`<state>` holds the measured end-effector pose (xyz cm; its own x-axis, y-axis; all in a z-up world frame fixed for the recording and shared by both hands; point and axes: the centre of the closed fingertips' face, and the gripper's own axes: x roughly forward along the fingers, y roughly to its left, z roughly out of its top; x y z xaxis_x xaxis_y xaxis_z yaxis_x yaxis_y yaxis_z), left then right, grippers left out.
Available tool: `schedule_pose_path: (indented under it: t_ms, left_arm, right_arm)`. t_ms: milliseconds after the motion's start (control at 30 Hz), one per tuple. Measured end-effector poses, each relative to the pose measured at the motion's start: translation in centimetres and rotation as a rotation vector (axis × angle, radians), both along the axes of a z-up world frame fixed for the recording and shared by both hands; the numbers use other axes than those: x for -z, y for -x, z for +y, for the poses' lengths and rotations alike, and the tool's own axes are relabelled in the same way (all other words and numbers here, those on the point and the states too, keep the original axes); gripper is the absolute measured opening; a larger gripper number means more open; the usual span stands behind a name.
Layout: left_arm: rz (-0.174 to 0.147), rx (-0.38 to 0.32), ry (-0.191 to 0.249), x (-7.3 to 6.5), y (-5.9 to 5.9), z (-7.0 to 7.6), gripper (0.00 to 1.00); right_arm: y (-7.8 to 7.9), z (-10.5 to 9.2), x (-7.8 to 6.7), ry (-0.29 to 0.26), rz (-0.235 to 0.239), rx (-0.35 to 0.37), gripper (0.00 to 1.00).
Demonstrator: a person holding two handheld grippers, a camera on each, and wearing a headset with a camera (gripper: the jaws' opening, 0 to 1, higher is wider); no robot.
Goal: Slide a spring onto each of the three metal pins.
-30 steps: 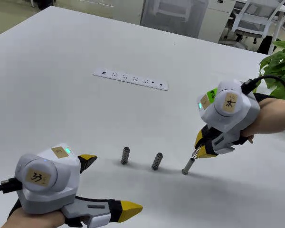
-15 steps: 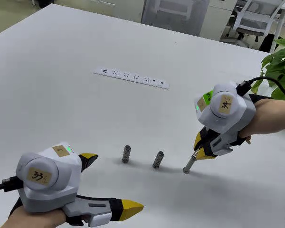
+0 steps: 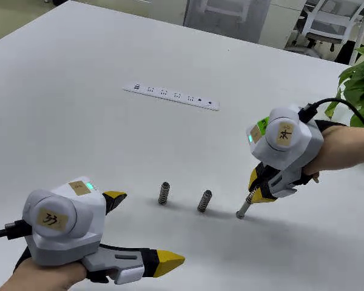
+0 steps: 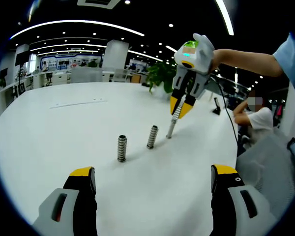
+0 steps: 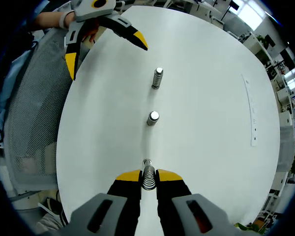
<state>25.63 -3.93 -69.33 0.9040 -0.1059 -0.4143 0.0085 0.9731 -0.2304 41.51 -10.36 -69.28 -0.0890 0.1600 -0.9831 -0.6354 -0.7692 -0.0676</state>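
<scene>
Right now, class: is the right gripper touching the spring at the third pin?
Touching. The right gripper view shows the right gripper with its yellow jaw tips pressed against both sides of the spring, with no gap, right at the top of the pin.

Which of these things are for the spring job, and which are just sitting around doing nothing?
For the job:
- left pin, spring already on
- middle pin, spring already on
- bare pin
- spring, pinched in the right gripper right by the bare pin's top

Just lying about:
- power strip
- plant
- office chair
</scene>
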Motion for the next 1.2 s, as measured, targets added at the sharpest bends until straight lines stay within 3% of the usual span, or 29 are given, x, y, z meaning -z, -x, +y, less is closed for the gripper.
schedule_pose_path:
  t_ms: [800,1200]
  left_arm:
    - [0.024,0.006,0.004,0.5,0.1,-0.2,0.99]
    - [0.029,0.014,0.007,0.7,0.1,-0.3,0.99]
  right_arm:
    - [0.1,-0.1,4.1,0.048,0.015,0.016,0.13]
    - [0.3,-0.1,4.8,0.051,0.021,0.034,0.13]
